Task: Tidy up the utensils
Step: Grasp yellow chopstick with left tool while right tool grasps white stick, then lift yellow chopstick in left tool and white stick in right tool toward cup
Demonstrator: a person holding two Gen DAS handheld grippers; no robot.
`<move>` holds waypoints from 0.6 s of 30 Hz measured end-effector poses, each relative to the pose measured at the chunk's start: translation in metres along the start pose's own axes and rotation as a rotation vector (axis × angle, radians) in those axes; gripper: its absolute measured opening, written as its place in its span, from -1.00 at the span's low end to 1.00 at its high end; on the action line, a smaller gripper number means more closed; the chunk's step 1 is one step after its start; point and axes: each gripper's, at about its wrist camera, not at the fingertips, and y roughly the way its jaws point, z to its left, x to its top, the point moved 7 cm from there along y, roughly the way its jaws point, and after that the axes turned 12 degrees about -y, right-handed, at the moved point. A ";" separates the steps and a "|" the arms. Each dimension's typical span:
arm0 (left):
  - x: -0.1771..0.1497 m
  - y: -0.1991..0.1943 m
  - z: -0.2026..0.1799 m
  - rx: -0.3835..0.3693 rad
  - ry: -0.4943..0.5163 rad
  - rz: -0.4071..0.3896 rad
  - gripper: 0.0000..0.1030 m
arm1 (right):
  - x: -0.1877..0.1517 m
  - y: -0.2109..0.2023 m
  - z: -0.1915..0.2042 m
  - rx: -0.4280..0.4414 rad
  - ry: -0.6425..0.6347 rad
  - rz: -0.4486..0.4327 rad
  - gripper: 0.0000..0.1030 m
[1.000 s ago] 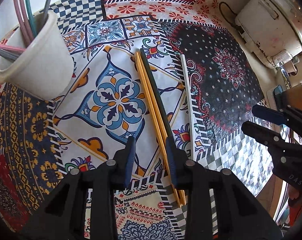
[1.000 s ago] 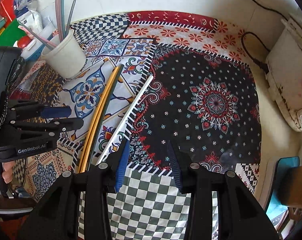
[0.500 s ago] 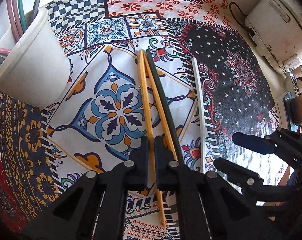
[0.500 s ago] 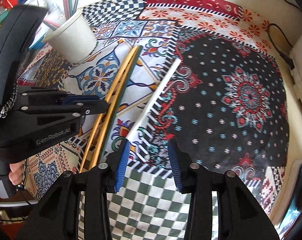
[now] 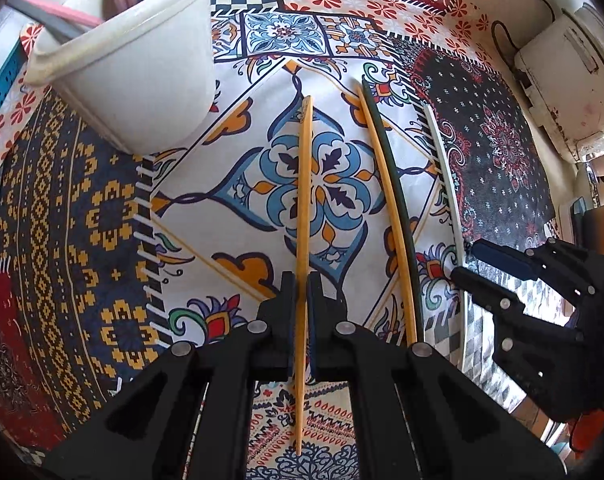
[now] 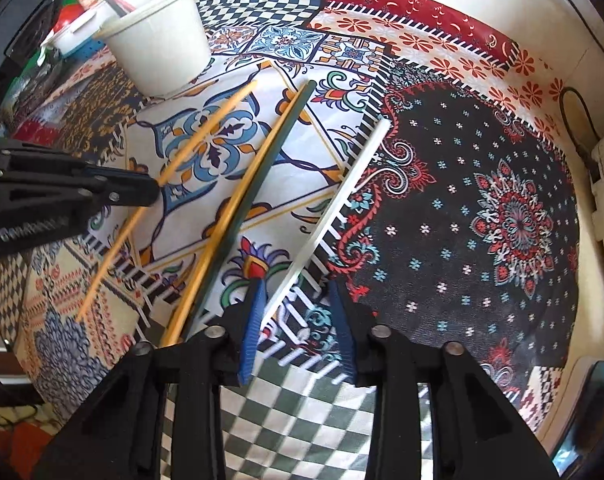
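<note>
Chopsticks are the things to sort here, and they lie on a patchwork tablecloth (image 5: 82, 208) with many patterns. A white cup (image 5: 142, 64) stands at its far left and holds several sticks, pink and green. The left gripper (image 5: 300, 292) is closed on one yellow chopstick (image 5: 304, 184), near that stick's closer end. A second yellow chopstick (image 5: 385, 196) and a dark green chopstick (image 5: 397, 208) lie touching side by side, just to the right. The right gripper (image 6: 296, 308) has just been narrowing; a white chopstick (image 6: 333, 216) lies between its jaws, which do not yet press it.
</note>
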 end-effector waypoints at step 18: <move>0.024 0.011 -0.014 -0.004 0.020 0.055 -0.91 | -0.004 -0.011 -0.069 0.070 0.068 0.037 -0.77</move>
